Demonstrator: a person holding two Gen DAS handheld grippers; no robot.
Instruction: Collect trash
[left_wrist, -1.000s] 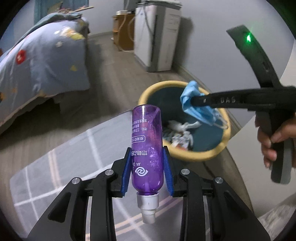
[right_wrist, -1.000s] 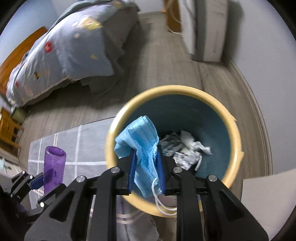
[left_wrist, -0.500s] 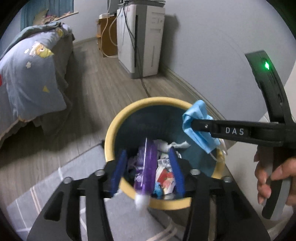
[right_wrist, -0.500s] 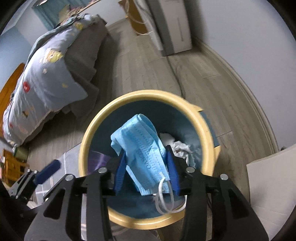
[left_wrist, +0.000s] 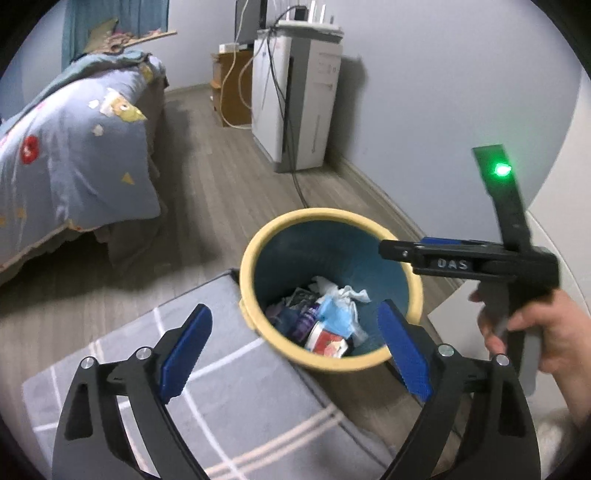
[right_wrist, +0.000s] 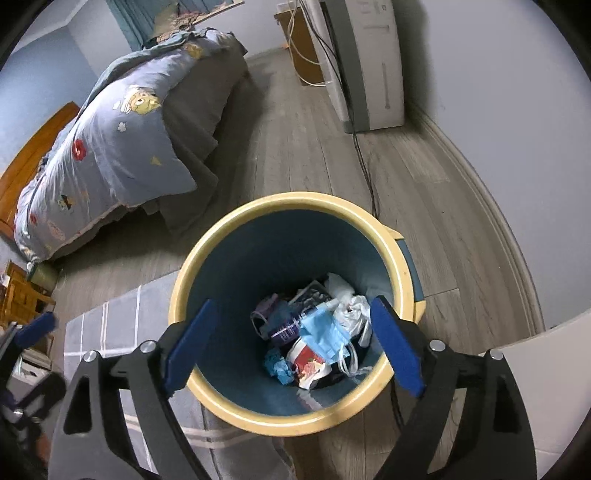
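A yellow-rimmed bin with a blue inside (left_wrist: 255, 254) (right_wrist: 229, 236) stands on the floor at the edge of a grey rug. Inside lie the purple bottle (right_wrist: 286, 330) (left_wrist: 306, 319), the blue face mask (right_wrist: 325, 334) (left_wrist: 338, 314), crumpled white tissue and a red-and-white wrapper. My left gripper (left_wrist: 295, 347) is open and empty, just short of the bin's near rim. My right gripper (right_wrist: 291, 345) is open and empty over the bin's mouth; it also shows in the left wrist view (left_wrist: 436, 254), held by a hand.
A bed with a blue patterned quilt (left_wrist: 70, 147) (right_wrist: 118, 147) lies to the left. A white appliance (left_wrist: 299, 103) with cables stands against the far wall. A grey checked rug (left_wrist: 207, 387) lies under the bin's near side. A white surface (right_wrist: 543, 387) is at the right.
Both grippers opened. The purple bottle dropped from my left gripper and the blue mask from my right gripper into the bin.
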